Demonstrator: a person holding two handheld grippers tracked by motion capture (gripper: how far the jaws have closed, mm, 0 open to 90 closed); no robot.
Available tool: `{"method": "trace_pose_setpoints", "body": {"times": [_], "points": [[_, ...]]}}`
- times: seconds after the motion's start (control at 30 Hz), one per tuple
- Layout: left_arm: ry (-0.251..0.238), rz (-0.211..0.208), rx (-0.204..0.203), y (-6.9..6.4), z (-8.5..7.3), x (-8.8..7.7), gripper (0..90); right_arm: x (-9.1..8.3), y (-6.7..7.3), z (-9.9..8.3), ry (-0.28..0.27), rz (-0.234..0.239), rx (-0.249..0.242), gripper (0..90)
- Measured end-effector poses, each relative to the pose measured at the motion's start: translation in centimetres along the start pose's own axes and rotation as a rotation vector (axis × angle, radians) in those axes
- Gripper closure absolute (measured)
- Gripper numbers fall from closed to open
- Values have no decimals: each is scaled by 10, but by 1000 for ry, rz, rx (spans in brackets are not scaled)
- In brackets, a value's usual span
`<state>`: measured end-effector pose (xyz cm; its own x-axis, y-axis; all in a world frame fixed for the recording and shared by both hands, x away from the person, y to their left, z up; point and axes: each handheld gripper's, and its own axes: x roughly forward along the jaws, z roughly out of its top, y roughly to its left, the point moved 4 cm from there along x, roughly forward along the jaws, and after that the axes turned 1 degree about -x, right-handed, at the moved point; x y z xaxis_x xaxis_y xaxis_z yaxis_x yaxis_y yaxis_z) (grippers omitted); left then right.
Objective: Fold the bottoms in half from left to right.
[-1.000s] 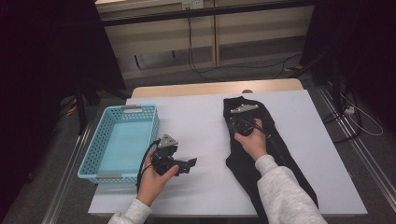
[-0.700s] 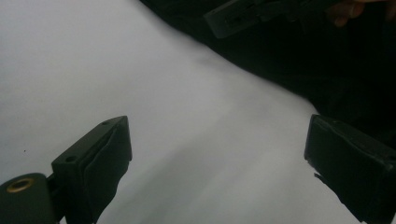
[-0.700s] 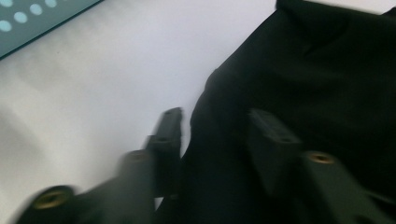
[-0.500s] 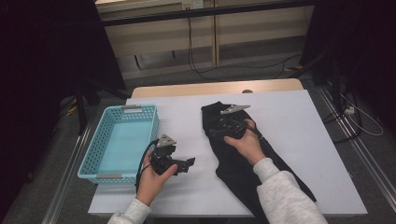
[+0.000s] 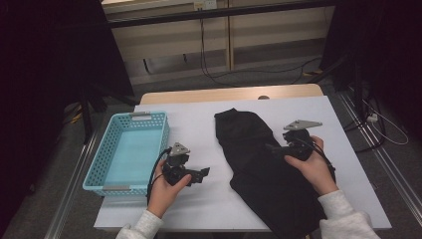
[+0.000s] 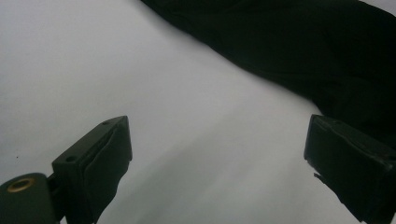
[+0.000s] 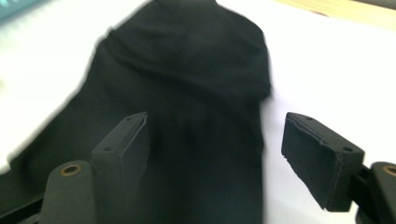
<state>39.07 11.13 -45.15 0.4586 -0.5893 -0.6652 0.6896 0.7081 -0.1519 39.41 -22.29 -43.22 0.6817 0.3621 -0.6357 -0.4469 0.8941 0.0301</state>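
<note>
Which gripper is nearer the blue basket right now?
Left. The left gripper sits over bare table just beside the blue basket, fingers open. The right gripper is across the table, over the black garment.

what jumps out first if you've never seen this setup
The black garment stands out most, a long dark shape spread on the white table right of centre. Next comes the light blue basket with nothing in it at the table's left edge. The right gripper sits over the cloth, its jaws just opened with nothing pressed between them, while the left gripper rests open on bare table between basket and garment.
</note>
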Motion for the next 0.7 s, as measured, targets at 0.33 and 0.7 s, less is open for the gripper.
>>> {"method": "trace_pose_setpoints", "body": {"times": [0.33,0.7], "points": [[-15,-13,0,-2,5,2,76,-22,-12,-36,-3,14,63,222],[-13,-6,-5,1,6,3,75,-34,-20,-75,100,-26,44,266]]}}
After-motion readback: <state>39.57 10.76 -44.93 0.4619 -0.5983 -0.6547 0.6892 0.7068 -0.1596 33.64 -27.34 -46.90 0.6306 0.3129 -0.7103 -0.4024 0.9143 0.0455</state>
